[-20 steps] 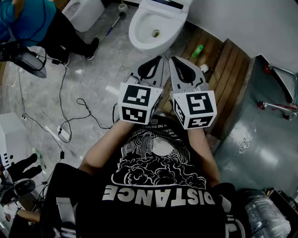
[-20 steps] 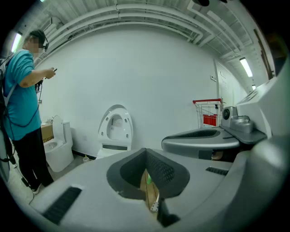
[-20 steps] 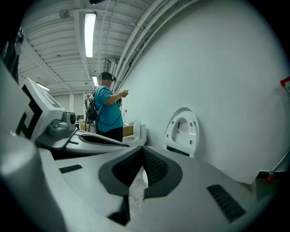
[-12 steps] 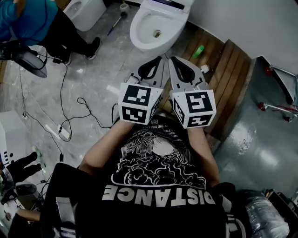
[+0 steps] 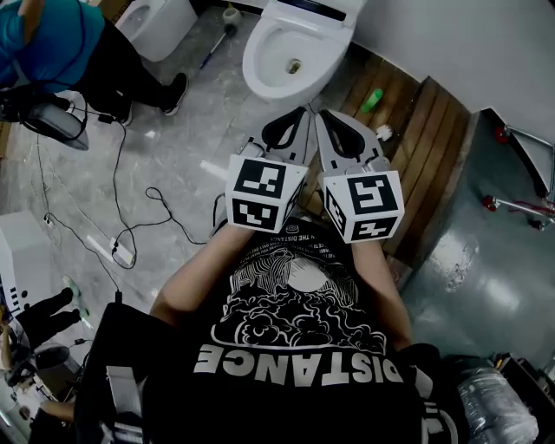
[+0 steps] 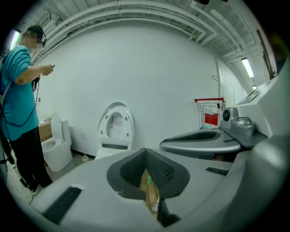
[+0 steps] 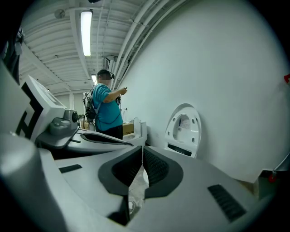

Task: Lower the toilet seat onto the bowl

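The white toilet bowl [image 5: 276,54] stands at the top of the head view, straight ahead of both grippers. Its seat [image 6: 115,125] is raised upright against the white wall, as the right gripper view also shows [image 7: 183,129]. My left gripper [image 5: 297,114] and right gripper [image 5: 324,114] are side by side in front of my chest, a short way back from the bowl. Both are shut with nothing between their pads [image 6: 156,170] [image 7: 154,166]. Neither touches the toilet.
A person in a teal top [image 5: 52,39] stands at the left beside a second toilet [image 5: 160,22]. Cables [image 5: 147,204] and a power strip [image 5: 120,251] lie on the marble floor. A green bottle [image 5: 370,97] lies on the wooden platform [image 5: 421,139]. A red cart [image 6: 209,113] stands further right.
Nothing has visibly changed apart from a slight shift of the view; both grippers stay shut in the same place.
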